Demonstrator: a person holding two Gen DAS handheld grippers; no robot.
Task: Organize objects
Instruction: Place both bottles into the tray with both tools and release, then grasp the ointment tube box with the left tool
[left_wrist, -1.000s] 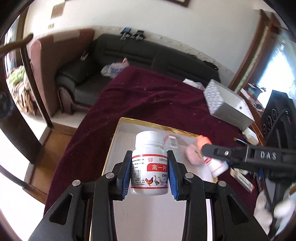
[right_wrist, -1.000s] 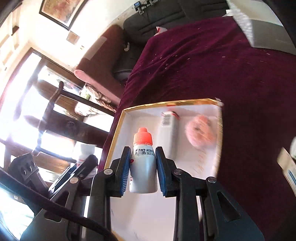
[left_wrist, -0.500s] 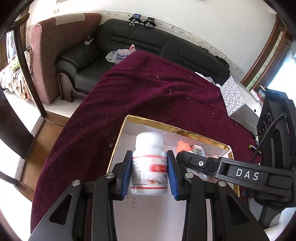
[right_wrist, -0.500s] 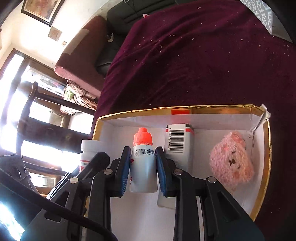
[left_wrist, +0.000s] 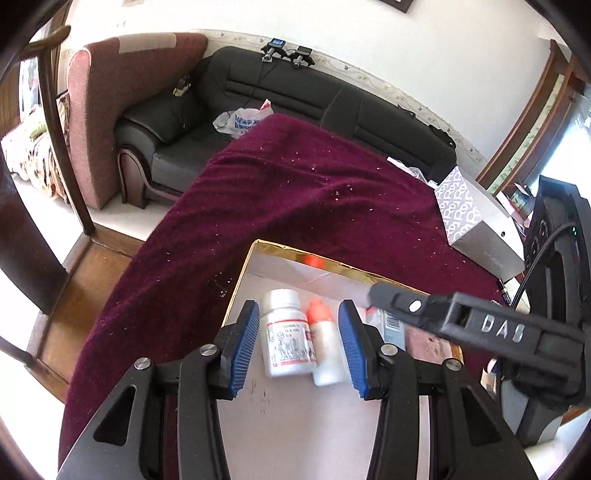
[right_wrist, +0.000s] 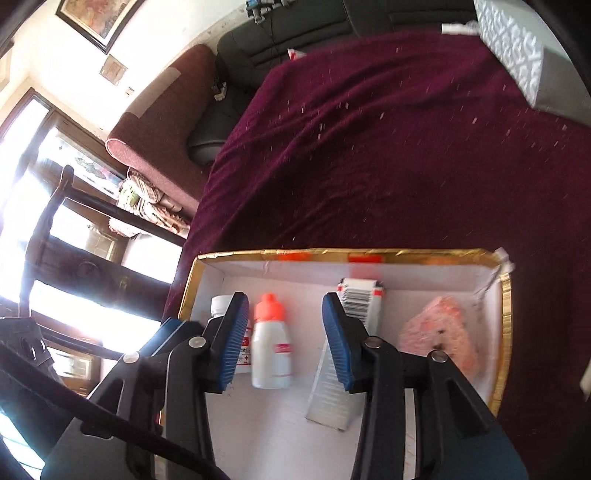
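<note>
A white box with a gold rim (left_wrist: 332, 260) sits on the maroon cloth. In it a white pill bottle (left_wrist: 286, 339) and a small dropper bottle with an orange cap (left_wrist: 325, 347) rest side by side. My left gripper (left_wrist: 297, 347) is opening around both, its blue pads clear of them. In the right wrist view my right gripper (right_wrist: 284, 339) is also opening; the dropper bottle (right_wrist: 271, 347) stands free between its pads. The pill bottle (right_wrist: 221, 304) is half hidden behind its left finger. A barcoded carton (right_wrist: 360, 299) and a pink plush (right_wrist: 439, 339) lie further right in the box (right_wrist: 504, 314).
The maroon cloth (left_wrist: 295, 192) covers the table beyond the box. A grey patterned box (left_wrist: 465, 218) stands at the far right. A black sofa (left_wrist: 295, 99) and a reddish armchair (left_wrist: 110, 110) are behind; a dark wooden chair (right_wrist: 55, 229) stands to the left.
Both grippers were shut on their bottles and have let go with wider jaws. The pill bottle and dropper bottle now rest next to each other in the box.
</note>
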